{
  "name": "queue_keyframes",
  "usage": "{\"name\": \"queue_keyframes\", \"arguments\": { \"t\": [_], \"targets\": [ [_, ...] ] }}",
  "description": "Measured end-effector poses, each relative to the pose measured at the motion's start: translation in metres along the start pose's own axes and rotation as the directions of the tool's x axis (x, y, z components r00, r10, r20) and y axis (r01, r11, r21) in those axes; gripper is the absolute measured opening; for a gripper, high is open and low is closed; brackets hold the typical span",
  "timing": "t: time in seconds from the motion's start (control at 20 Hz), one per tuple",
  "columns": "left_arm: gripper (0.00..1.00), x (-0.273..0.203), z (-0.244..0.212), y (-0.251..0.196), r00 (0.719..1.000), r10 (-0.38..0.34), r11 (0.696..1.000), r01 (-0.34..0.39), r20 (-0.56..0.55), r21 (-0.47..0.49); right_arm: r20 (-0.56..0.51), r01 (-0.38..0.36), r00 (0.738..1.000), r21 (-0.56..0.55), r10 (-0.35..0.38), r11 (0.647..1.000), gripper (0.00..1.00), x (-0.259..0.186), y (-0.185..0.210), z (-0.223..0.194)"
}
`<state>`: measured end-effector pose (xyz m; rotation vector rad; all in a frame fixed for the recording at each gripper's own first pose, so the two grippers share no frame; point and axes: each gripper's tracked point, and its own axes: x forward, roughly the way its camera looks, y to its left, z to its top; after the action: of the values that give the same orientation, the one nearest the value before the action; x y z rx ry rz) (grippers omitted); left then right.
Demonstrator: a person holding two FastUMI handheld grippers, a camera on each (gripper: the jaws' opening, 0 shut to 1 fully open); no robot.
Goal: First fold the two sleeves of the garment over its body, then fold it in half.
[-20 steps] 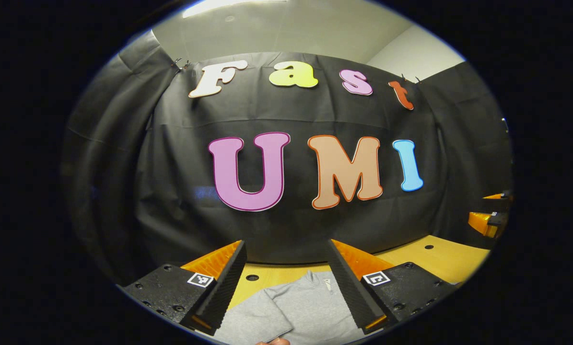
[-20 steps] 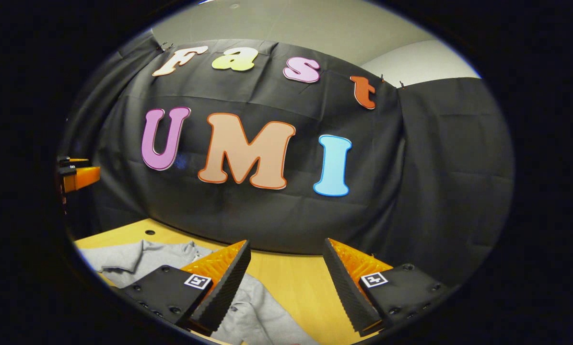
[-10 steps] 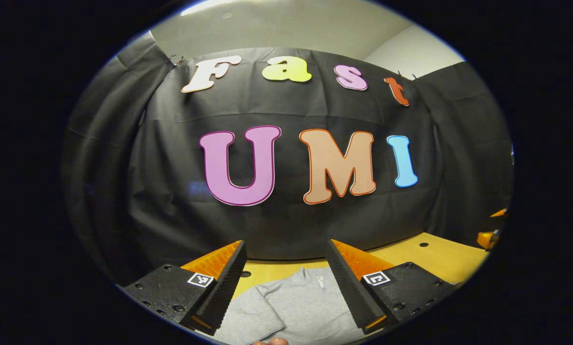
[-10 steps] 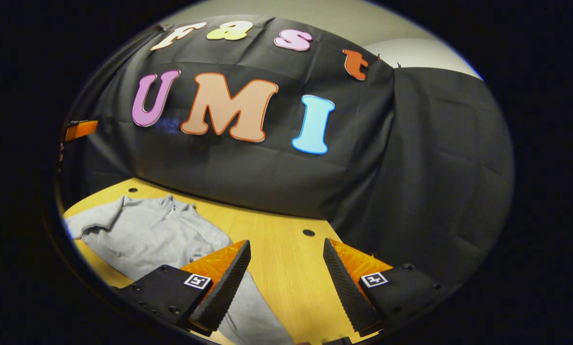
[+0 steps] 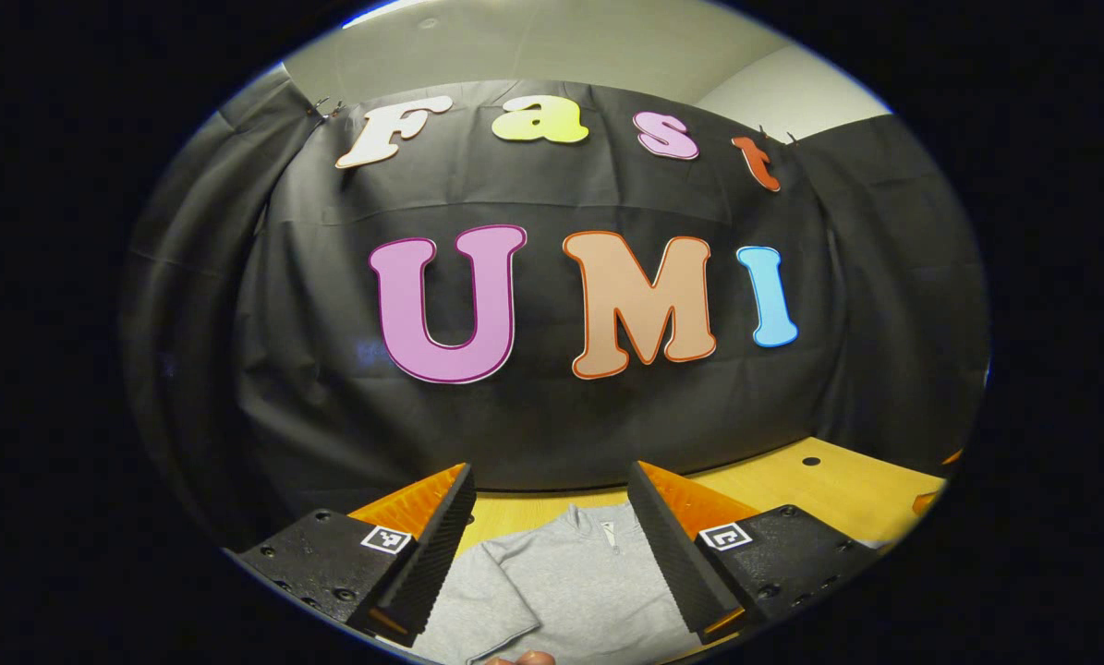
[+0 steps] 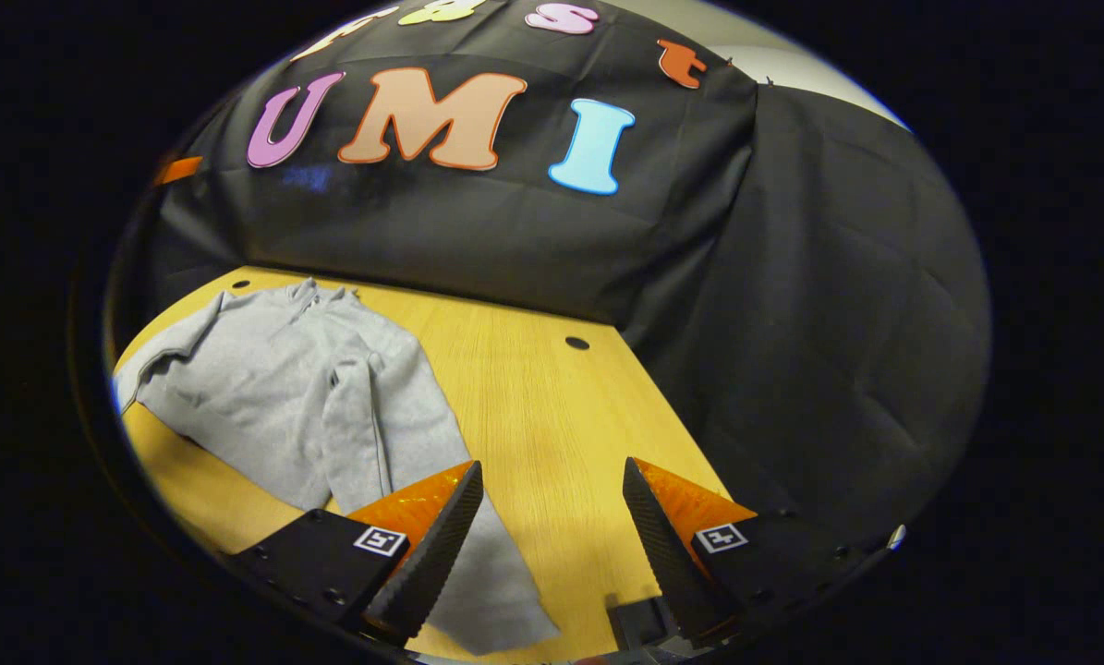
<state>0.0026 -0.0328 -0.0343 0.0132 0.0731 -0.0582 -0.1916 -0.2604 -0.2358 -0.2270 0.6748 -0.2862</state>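
One grey garment lay flat on the wooden table, its collar toward the black cloth wall and its long axis running from that wall back toward the grippers. In the right gripper view it sat ahead and to the left of the right gripper; one sleeve was laid over the body, and a long strip of grey cloth ran down past the inner edge of that gripper's left finger — whether it touched the finger could not be told. The garment's left edge was cut off at the rim of the view.

In the left gripper view the same garment lay straight ahead of the left gripper, seen between its two fingers, collar and short zip pointing away. A folded sleeve edge showed at lower left; the hem was out of sight below. A fingertip just showed at the bottom edge.

Both grippers — two in all — stood wide apart at the fingers, holding nothing, above the table. Two small round holes marked the tabletop near the wall. At the far right of the left gripper view, an orange part was too cut off to make out.
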Motion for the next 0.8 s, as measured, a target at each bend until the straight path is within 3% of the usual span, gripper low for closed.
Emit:
{"name": "queue_keyframes", "arguments": {
  "t": [0.3, 0.5, 0.75, 0.8],
  "targets": [
    [0.96, 0.005, -0.005, -0.006, 1.000, -0.011, 1.000, 0.011, -0.013, 0.003, -0.153, -0.008, 0.988, 0.057, 0.017, 0.998, 0.98, -0.002, 0.004, -0.063],
    [0.97, 0.007, -0.016, -0.007, 0.999, -0.010, 1.000, 0.011, -0.042, 0.019, -0.247, -0.038, 0.967, 0.132, 0.069, 0.991, 0.99, -0.010, 0.013, -0.096],
    [1.00, 0.010, -0.026, -0.006, 0.998, -0.004, 1.000, 0.005, -0.065, 0.023, -0.325, -0.021, 0.943, 0.156, 0.071, 0.988, 0.99, -0.016, 0.010, -0.126],
    [0.97, 0.010, -0.028, -0.006, 0.998, -0.004, 1.000, 0.005, -0.070, 0.021, -0.341, -0.023, 0.937, 0.166, 0.079, 0.986, 0.99, -0.016, 0.012, -0.131]
  ]
}}
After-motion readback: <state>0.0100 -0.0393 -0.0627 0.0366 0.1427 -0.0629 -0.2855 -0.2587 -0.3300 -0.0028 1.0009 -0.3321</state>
